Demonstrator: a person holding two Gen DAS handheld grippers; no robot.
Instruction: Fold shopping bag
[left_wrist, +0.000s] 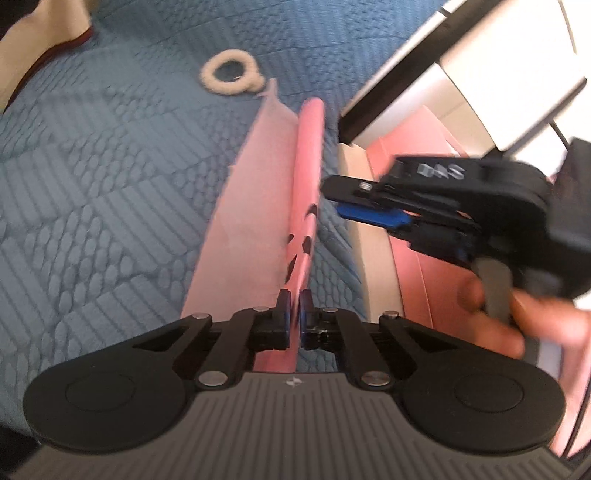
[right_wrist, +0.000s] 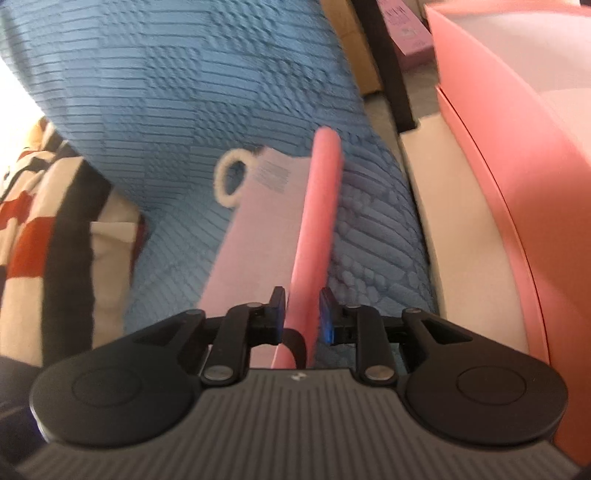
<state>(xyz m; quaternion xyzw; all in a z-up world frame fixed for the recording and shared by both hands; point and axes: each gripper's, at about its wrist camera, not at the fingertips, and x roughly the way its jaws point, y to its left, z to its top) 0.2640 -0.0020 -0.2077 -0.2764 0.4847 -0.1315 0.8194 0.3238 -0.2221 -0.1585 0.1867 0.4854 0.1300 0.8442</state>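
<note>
A pink paper shopping bag (left_wrist: 236, 206) lies flat on a blue quilted bedspread (left_wrist: 92, 184), with a fluffy cream loop handle (left_wrist: 229, 77) at its far end. One panel (left_wrist: 308, 166) stands up on edge. My left gripper (left_wrist: 294, 306) is shut on the near end of that raised panel. In the left wrist view my right gripper (left_wrist: 332, 195) comes in from the right, held by a hand (left_wrist: 517, 314). In the right wrist view the bag (right_wrist: 258, 221) and its handle (right_wrist: 229, 181) lie ahead. My right gripper (right_wrist: 303, 310) is open, with the raised panel (right_wrist: 317, 206) loose between its pads.
A large pink box (right_wrist: 517, 147) stands close on the right, past the bed's cream edge (right_wrist: 443, 221). A red, white and black patterned cloth (right_wrist: 29, 229) lies at the left. White boxes (left_wrist: 498, 74) sit at the upper right in the left wrist view.
</note>
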